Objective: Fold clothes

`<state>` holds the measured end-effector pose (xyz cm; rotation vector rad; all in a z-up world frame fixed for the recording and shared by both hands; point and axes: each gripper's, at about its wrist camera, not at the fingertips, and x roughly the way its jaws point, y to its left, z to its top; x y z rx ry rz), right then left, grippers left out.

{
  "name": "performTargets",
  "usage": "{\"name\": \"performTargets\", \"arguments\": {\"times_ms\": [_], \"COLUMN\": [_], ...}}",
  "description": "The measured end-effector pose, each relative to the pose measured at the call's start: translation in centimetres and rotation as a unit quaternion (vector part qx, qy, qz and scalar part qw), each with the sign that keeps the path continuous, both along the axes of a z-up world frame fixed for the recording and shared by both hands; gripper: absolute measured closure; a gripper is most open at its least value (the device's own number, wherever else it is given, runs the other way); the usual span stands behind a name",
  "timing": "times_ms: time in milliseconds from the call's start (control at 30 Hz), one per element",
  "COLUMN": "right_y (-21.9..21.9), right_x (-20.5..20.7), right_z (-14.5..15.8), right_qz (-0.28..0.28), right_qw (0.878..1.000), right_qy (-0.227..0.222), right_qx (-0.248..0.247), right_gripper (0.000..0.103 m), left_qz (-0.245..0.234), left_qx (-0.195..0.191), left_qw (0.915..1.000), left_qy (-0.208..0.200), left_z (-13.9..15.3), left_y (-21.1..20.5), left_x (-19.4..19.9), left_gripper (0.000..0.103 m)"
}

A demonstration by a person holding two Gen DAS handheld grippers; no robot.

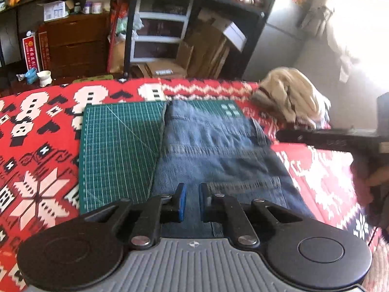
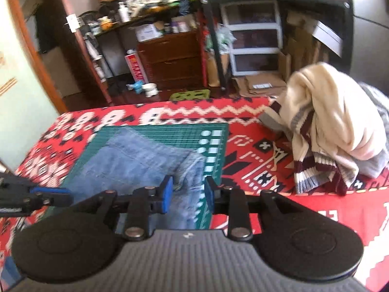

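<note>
Jeans point(image 1: 214, 150) lie folded flat on the green cutting mat point(image 1: 119, 146) on the bench; cream sweater point(image 2: 325, 124) is heaped unfolded off to the right, so I'd judge roughly one garment done. Left tool point(image 1: 192, 200) and right tool point(image 2: 188, 194) both released, gripping nothing, above the jeans' near edge. No containers in play.

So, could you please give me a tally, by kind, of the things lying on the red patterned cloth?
Denim garment: 1
Cream sweater with maroon stripes: 1
Grey garment under and behind the sweater: 1
Green cutting mat: 1
Total: 4
</note>
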<state>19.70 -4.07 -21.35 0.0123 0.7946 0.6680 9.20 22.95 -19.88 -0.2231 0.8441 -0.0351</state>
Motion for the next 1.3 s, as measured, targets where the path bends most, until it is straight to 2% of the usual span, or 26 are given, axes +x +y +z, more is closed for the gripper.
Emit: {"name": "performTargets", "arguments": {"times_ms": [100, 167, 200, 233, 300, 467, 533, 633, 667, 733, 867, 900, 933, 1033, 1300], "right_y": [-0.3, -0.4, -0.4, -0.3, -0.1, 1.0, 0.7, 1.1, 1.3, 1.7, 2.3, 2.4, 2.4, 2.4, 1.3], "right_x": [-2.9, -4.9, -6.0, -7.1, -9.3, -14.3, -16.1, -18.1, -18.7, -19.6, -19.9, -19.8, -19.7, -19.4, -19.5], "right_z": [1.7, 2.8, 3.1, 3.5, 4.1, 3.8, 3.5, 2.7, 2.2, 1.2, -1.2, -1.7, -2.2, -3.4, -3.2], "right_qz": [0.017, 0.026, 0.031, 0.037, 0.047, 0.058, 0.060, 0.057, 0.053, 0.051, 0.054, 0.050, 0.045, 0.035, 0.024], "right_qw": [1.000, 1.000, 0.999, 0.999, 0.999, 0.996, 0.996, 0.995, 0.994, 0.992, 0.986, 0.985, 0.985, 0.984, 0.985], "right_qy": [-0.003, -0.003, 0.000, 0.003, 0.014, 0.049, 0.047, 0.035, 0.024, 0.012, 0.017, 0.022, 0.026, 0.038, 0.052], "right_qx": [0.006, 0.010, 0.009, 0.007, -0.001, -0.035, -0.049, -0.076, -0.091, -0.119, -0.158, -0.161, -0.164, -0.170, -0.162], "right_gripper": [0.061, 0.054, 0.052, 0.044, 0.035, 0.025, 0.019, 0.004, 0.002, 0.001, 0.001, 0.001, 0.001, 0.000, 0.000], "left_qz": [-0.017, -0.020, -0.019, -0.018, -0.017, -0.013, -0.012, -0.016, -0.017, -0.017, -0.021, -0.021, -0.022, -0.021, -0.008], "left_qx": [0.011, 0.009, 0.005, 0.004, 0.009, 0.024, 0.029, 0.040, 0.045, 0.058, 0.074, 0.079, 0.085, 0.105, 0.103], "left_qw": [0.9998, 0.9998, 0.9998, 0.9998, 0.9998, 0.9991, 0.9986, 0.9976, 0.9970, 0.9954, 0.9914, 0.9907, 0.9904, 0.9889, 0.9902], "left_qy": [-0.002, -0.002, -0.001, 0.001, 0.004, 0.033, 0.042, 0.055, 0.060, 0.075, 0.106, 0.109, 0.107, 0.104, 0.094], "left_z": [0.9, 1.4, 1.6, 1.7, 1.9, 1.7, 1.5, 0.7, 0.3, -0.9, -3.0, -3.4, -3.7, -4.2, -4.6], "left_y": [-1.3, -1.9, -2.1, -2.4, -3.2, -4.8, -5.2, -5.7, -5.9, -6.1, -6.5, -6.6, -6.7, -7.1, -7.0], "left_x": [-1.5, -2.5, -3.1, -3.7, -4.9, -8.3, -9.7, -11.4, -11.7, -11.9, -11.3, -11.2, -11.2, -11.0, -10.9], "left_gripper": [0.094, 0.086, 0.078, 0.072, 0.068, 0.050, 0.039, 0.032, 0.030, 0.026, 0.025, 0.022, 0.015, 0.010, 0.002]}}
